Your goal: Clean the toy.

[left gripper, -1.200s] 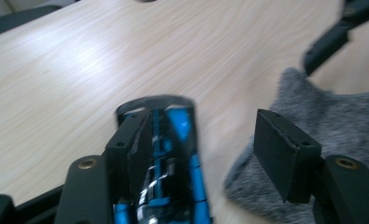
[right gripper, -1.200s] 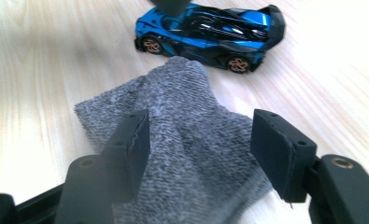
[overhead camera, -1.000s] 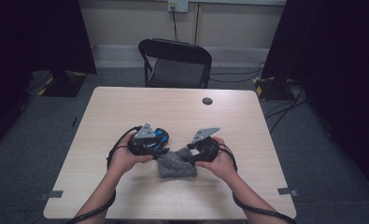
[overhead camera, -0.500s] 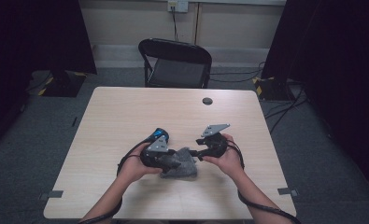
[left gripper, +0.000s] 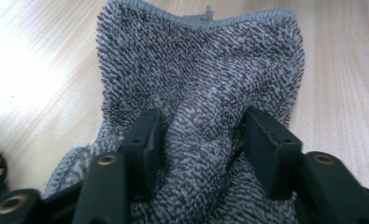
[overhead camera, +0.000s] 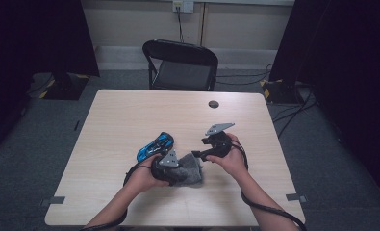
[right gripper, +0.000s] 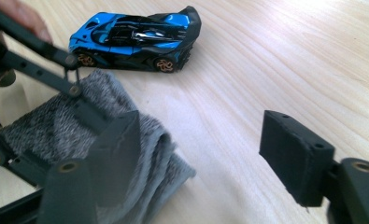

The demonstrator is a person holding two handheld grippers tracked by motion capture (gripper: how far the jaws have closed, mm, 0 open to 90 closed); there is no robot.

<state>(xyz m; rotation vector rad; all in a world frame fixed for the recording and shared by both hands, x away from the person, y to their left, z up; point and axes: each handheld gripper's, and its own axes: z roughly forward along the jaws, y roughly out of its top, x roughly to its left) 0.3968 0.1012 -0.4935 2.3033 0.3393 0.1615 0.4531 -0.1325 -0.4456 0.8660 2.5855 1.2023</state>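
A grey terry cloth (overhead camera: 191, 174) lies bunched on the wooden table (overhead camera: 130, 110). My left gripper (overhead camera: 179, 171) has been closing its jaws, and they now pinch a raised fold of the cloth (left gripper: 196, 60) between the pads (left gripper: 147, 140). My right gripper (overhead camera: 197, 155) hovers at the cloth's right edge. Its jaws have just been opening, and the right gripper (right gripper: 201, 140) stands wide over the cloth's edge (right gripper: 56, 121) and bare wood. A blue and black toy car (overhead camera: 155, 146) sits free just beyond the cloth, also plain in the right gripper view (right gripper: 135, 37).
A black folding chair (overhead camera: 180, 65) stands behind the table's far edge. A small black round thing (overhead camera: 213, 104) lies on the far right of the tabletop. Cables trail from both grippers off the near edge.
My left gripper has come down and toward the near edge, from beside the toy car onto the cloth. The car now lies alone behind it. My right hand has stayed in place.
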